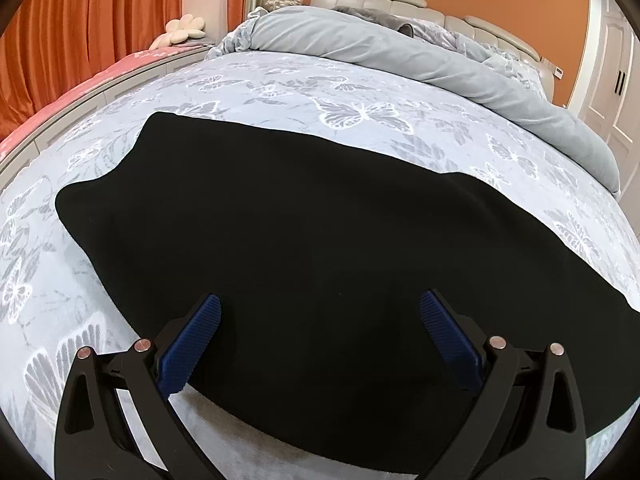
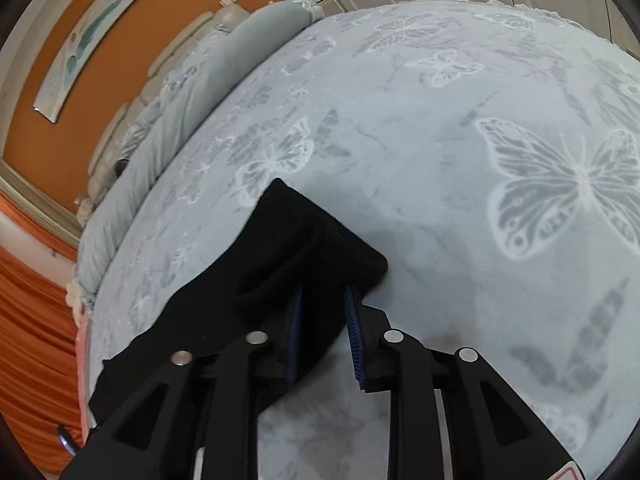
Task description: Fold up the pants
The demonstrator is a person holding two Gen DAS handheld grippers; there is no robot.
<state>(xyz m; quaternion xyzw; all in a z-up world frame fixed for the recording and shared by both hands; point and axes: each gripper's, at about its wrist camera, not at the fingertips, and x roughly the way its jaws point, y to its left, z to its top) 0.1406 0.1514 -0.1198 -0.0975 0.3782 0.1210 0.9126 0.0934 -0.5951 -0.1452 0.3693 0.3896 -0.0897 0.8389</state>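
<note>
Right gripper (image 2: 322,322) slightly apart, left gripper (image 1: 320,332) wide — soft black pants (image 1: 304,248) between.

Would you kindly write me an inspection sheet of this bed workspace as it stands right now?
Surface: bedspread, pale blue with a butterfly print, mostly smooth.
Job's things: black pants lying flat across the bedspread; their end reaches the right gripper.
Clutter: rolled grey duvet along the headboard end; flower-shaped cushion on the pink-covered ledge beside the bed.
Grippers: left gripper wide open over the pants; right gripper slightly open, with the pants' end between its jaws.
Cables: nothing seen.
Surroundings: orange curtains, orange wall, framed picture, white wardrobe doors.
</note>
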